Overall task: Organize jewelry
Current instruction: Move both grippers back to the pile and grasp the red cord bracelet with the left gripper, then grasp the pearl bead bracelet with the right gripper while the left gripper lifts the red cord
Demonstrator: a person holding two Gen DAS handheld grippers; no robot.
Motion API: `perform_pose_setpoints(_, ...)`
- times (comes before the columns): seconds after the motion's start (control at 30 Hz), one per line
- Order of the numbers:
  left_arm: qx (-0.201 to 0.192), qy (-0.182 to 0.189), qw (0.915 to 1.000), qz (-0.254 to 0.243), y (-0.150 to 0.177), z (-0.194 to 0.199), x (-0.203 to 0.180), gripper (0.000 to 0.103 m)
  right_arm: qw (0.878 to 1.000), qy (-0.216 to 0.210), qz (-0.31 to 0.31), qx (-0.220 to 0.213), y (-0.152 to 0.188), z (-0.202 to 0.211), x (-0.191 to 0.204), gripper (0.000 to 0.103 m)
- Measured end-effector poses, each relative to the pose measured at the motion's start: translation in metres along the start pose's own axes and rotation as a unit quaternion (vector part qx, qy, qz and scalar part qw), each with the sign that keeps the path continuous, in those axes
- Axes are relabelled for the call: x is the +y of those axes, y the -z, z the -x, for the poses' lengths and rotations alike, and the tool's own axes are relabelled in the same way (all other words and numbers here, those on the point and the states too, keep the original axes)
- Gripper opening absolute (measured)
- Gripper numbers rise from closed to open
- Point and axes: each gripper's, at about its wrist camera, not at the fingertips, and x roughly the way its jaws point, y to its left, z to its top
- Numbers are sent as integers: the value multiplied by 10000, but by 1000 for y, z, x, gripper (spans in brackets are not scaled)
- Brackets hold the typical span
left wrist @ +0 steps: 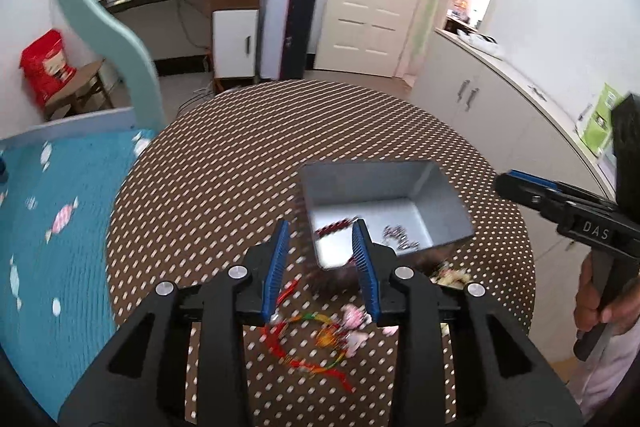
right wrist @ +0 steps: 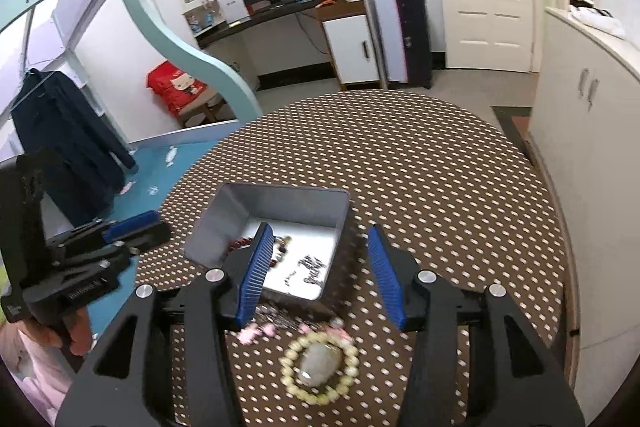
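A grey metal box (left wrist: 432, 195) (right wrist: 224, 219) sits on the dotted round table (left wrist: 240, 167) (right wrist: 440, 187). Inside lie a dark red bead bracelet (left wrist: 334, 227) (right wrist: 240, 242) and a silvery chain (left wrist: 400, 237) (right wrist: 310, 267). My left gripper (left wrist: 322, 267) is open and empty, just short of the box. Below it lie a red and yellow cord bracelet (left wrist: 304, 343) and pink charms (left wrist: 354, 319). My right gripper (right wrist: 322, 273) is open and empty over the box's near edge. Below it lies a pale bead bracelet (right wrist: 320, 367) around a grey stone (right wrist: 320, 363), with pink beads (right wrist: 256, 333).
A bed with a teal sheet (left wrist: 48, 247) borders the table on the left. White cabinets (right wrist: 592, 99) stand on the right. The right gripper shows in the left wrist view (left wrist: 560, 203), the left gripper in the right wrist view (right wrist: 100, 243).
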Motion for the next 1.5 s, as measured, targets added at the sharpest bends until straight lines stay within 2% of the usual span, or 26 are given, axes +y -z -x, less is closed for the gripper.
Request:
perform_pose_setpoints(0.23, 338, -273, 9990, 84, 34, 5, 18, 33, 9993, 284, 114, 222, 32, 3, -8, 47)
perform_pose_setpoints(0.47, 859, -385, 9953, 221, 59, -14, 19, 33, 9968, 216, -15, 769, 67, -19, -11, 47)
perform_pose_setpoints(0.73, 1150, -670, 9910, 131, 74, -35, 18, 33, 9950, 220, -172, 955, 84, -28, -13, 47)
perform_pose_setpoints(0.8, 1104, -812, 9906, 0, 76, -37, 15, 33, 9947, 324, -158, 961, 86, -27, -14, 47)
perform_pose_setpoints(0.83, 1087, -844, 9905, -40, 75, -37, 15, 27, 9946, 340, -162, 969, 86, -27, -15, 47)
perform_pose_setpoints(0.87, 1059, -882, 9904, -77, 76, -37, 14, 14, 9945, 341, -169, 973, 86, -27, -16, 47)
perform_pose_setpoints(0.9, 1038, -845, 9909, -114, 76, -37, 14, 7, 9945, 349, -173, 972, 86, -27, -17, 47)
perform_pose_setpoints(1.03, 962, -706, 9928, -52, 77, -36, 16, 3, 9942, 497, 84, 946, 87, -31, -10, 46)
perform_pose_setpoints(1.1, 945, -458, 9944, 110, 78, -33, 21, 3, 9931, 669, 357, 894, 88, -33, -4, 41)
perform_pose_setpoints(1.33, 715, -38, 9968, 355, 68, -20, 32, 3, 9887, 821, 960, 812, 92, -43, 10, 10)
perform_pose_setpoints(1.5, 532, 77, 9978, 397, 62, -6, 30, 3, 9898, 749, 901, 811, 91, -47, 9, 9)
